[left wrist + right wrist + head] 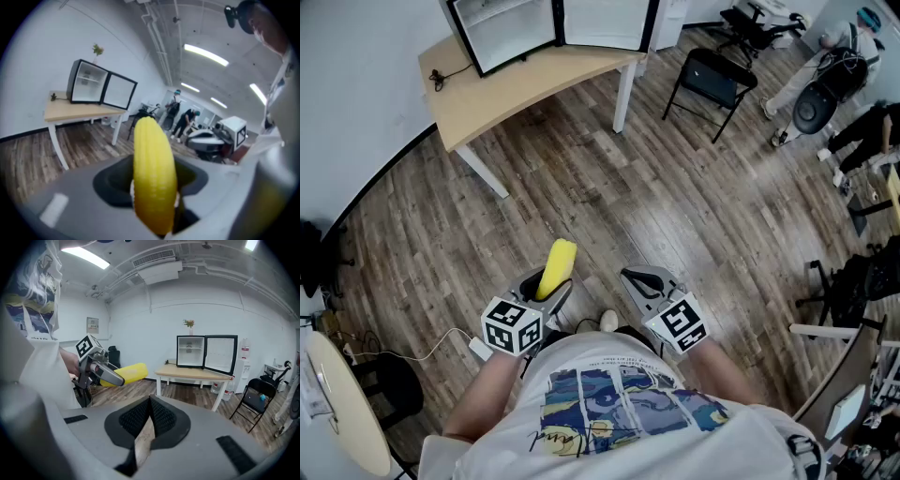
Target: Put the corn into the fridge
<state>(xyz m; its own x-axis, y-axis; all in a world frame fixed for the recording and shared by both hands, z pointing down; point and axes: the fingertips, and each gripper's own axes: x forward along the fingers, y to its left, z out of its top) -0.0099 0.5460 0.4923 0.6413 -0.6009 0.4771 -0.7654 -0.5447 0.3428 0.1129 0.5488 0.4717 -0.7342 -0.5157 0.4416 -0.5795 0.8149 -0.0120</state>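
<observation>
A yellow ear of corn (557,268) sticks out forward from my left gripper (546,285), whose jaws are shut on it. In the left gripper view the corn (153,178) fills the middle between the jaws. My right gripper (645,278) is shut with nothing in it; its black pads (151,418) meet at the tips. The right gripper view also catches the left gripper (101,370) with the corn (127,373). A small black fridge (551,26) stands with its door open on a wooden table (508,89) far ahead, also seen as the fridge (205,351) and the fridge (99,89).
Wood-plank floor lies between me and the table. A black folding chair (709,84) stands right of the table, with more chairs and gear along the right side. People (185,117) stand in the far background. A white cable (412,354) and a round table edge (337,403) lie at left.
</observation>
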